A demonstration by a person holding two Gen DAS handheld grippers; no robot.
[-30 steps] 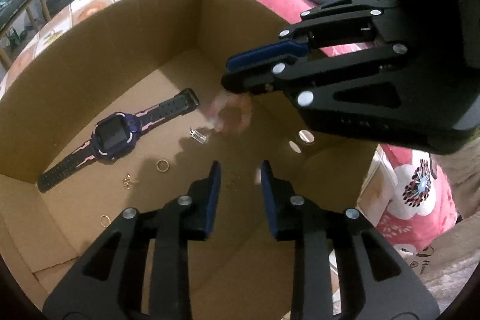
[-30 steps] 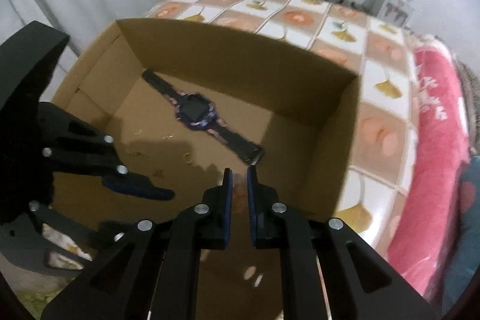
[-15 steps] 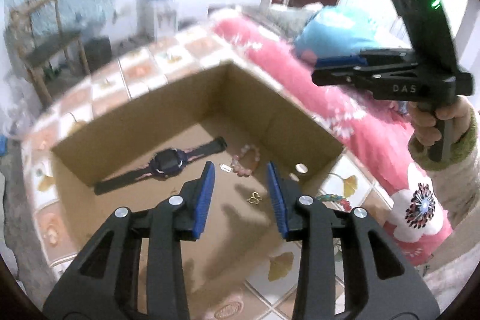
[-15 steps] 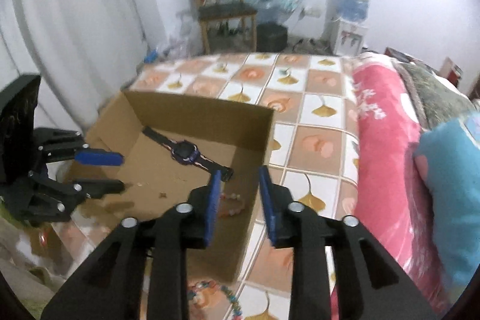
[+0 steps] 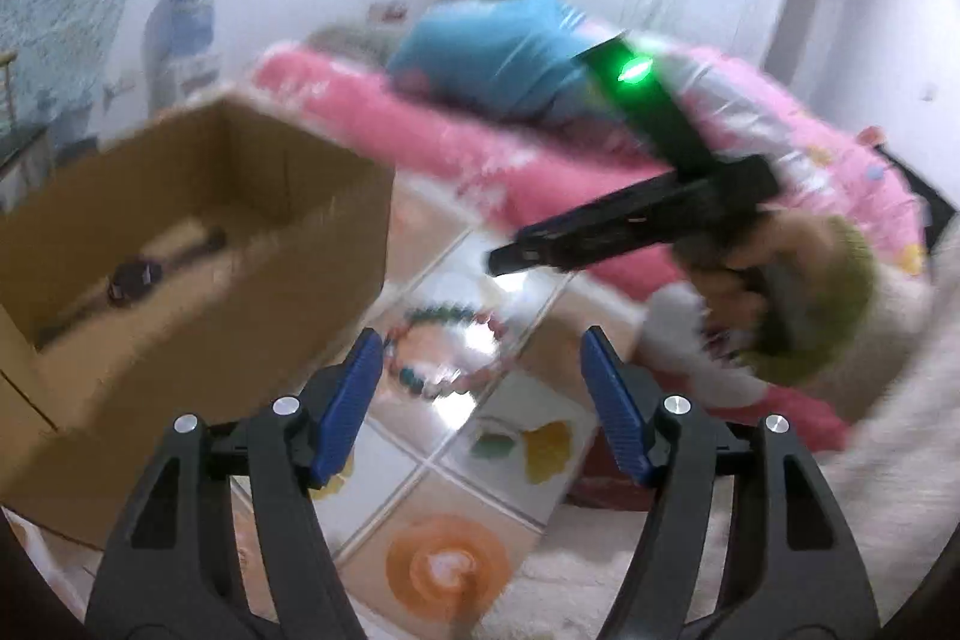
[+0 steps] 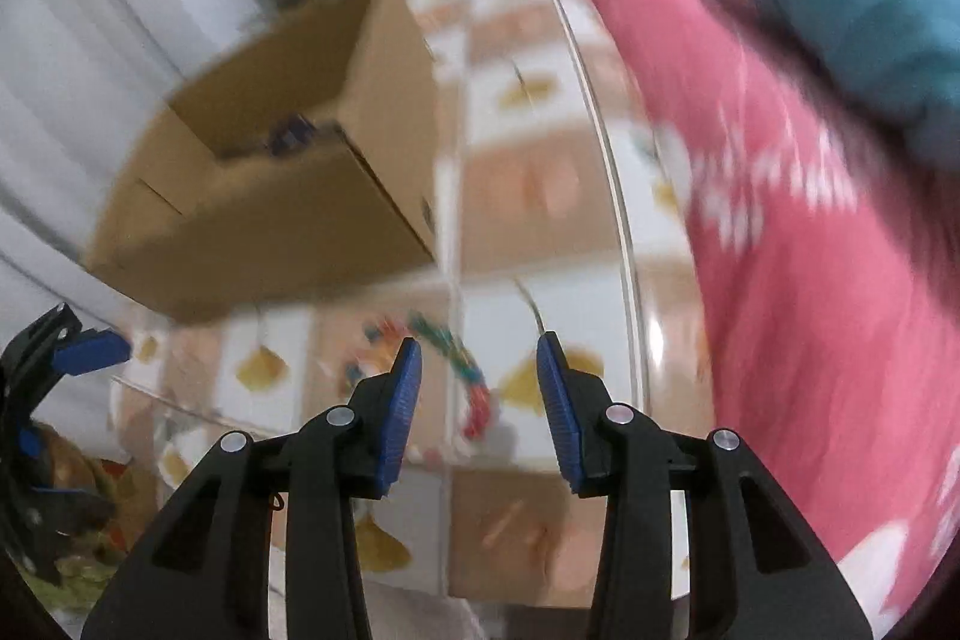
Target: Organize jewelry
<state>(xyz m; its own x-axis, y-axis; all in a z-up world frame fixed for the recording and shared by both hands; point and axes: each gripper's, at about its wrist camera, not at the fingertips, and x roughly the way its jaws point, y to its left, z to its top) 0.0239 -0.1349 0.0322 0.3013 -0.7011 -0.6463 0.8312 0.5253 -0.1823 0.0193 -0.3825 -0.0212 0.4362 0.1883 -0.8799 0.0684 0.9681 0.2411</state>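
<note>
Evidently both grippers are reaching for the beaded necklace (image 5: 447, 349) lying on the tabletop at the box's (image 5: 198, 220) four o'clock; left gripper (image 5: 477, 400) and right gripper (image 6: 477, 397) are opening, empty.

Left tool (image 5: 480, 400) jaws opening, nothing between; open tiled table (image 5: 480, 466) ahead. Cardboard box (image 5: 198, 244) wall blocks left. Right tool (image 6: 477, 400) jaws opening, clear gap; box (image 6: 288, 196) ahead-left, pink bedding (image 6: 810, 280) crowds right. Bead bracelet (image 6: 474, 382) just ahead, unobstructed.
</note>
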